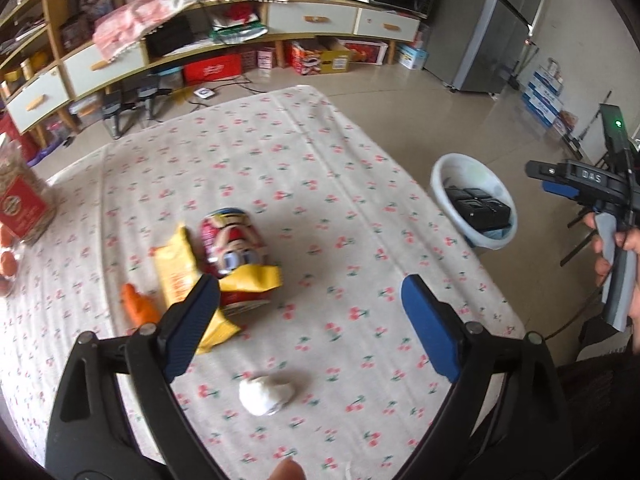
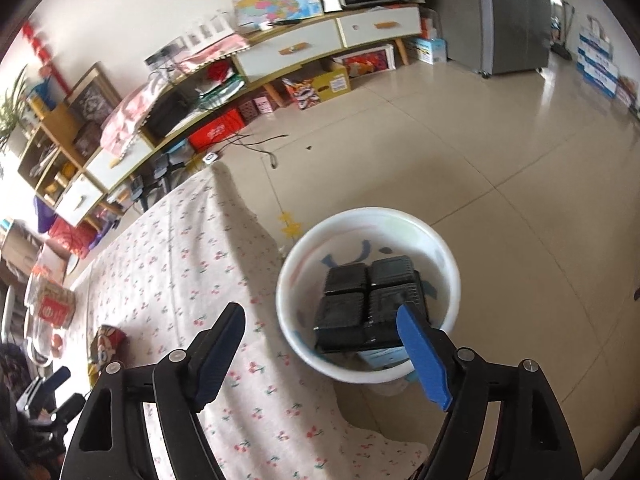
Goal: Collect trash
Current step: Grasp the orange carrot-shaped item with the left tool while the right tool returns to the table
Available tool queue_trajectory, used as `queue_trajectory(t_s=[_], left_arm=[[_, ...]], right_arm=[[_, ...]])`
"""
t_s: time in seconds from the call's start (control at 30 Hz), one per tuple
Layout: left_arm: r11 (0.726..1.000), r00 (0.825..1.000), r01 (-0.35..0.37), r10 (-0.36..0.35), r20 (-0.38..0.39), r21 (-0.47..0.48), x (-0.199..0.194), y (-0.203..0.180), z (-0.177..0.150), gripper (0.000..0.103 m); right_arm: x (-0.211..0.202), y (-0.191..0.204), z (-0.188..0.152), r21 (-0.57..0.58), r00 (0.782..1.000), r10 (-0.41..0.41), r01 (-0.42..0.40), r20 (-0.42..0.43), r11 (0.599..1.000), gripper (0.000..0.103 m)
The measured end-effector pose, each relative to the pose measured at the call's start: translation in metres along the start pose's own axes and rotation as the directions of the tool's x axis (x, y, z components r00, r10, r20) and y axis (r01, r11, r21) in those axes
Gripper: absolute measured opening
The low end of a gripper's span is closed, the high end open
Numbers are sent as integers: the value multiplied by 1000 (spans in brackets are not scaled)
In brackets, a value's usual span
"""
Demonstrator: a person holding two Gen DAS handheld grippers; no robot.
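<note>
Cherry-print worktop is carrying can, yellow wrappers, orange scrap, white wad; jar at its edge.

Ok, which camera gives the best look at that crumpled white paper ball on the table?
The left wrist view. The crumpled white paper ball lies in plain sight on the cherry-print tablecloth, just ahead of the open left gripper. The right wrist view does not show it; it looks at the white plastic bin instead.

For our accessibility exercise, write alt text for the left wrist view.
An open left gripper hangs over a cherry-print tablecloth, above a crumpled white tissue. Beyond lie a yellow wrapper and a red can; a white bin stands on the floor.
</note>
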State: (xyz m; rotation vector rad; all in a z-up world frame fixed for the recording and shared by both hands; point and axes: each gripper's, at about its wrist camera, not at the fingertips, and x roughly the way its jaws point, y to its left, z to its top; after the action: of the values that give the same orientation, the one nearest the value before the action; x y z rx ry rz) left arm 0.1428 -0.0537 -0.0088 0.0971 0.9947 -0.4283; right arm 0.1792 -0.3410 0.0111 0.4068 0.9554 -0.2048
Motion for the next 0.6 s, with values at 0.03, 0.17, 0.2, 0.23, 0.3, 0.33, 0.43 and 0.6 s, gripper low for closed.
queue_trajectory(t_s=[0.03, 0.17, 0.2, 0.23, 0.3, 0.33, 0.43, 0.6], left_arm=[[1000, 1000, -7, 7, -2, -8, -2, 4, -1, 94], [997, 998, -55, 55, -4, -45, -10, 22, -6, 96], [997, 998, -63, 62, -6, -55, -12, 28, -8, 96], [995, 997, -74, 73, -10, -73, -13, 34, -10, 96], [991, 996, -90, 88, -18, -102, -15, 46, -12, 96], [988, 995, -102, 100, -23, -118, -16, 54, -14, 96], [979, 992, -127, 123, -37, -160, -17, 73, -20, 97], [959, 989, -141, 125, -81, -245, -14, 100, -29, 97]], right_arm=[[-2, 4, -2, -9, 1000, 1, -1, 2, 1000, 81], [-8, 20, -8, -38, 1000, 6, -6, 7, 999, 82], [-10, 25, -10, -47, 1000, 10, -10, 8, 999, 83], [-11, 28, -11, -53, 1000, 13, -13, 9, 999, 84], [-13, 36, -15, -66, 1000, 17, -17, 10, 998, 84], [-13, 40, -18, -74, 1000, 22, -21, 7, 997, 85], [-11, 56, -24, -103, 999, 34, -35, -7, 994, 85], [-5, 79, -34, -159, 1000, 23, -25, -16, 987, 85]])
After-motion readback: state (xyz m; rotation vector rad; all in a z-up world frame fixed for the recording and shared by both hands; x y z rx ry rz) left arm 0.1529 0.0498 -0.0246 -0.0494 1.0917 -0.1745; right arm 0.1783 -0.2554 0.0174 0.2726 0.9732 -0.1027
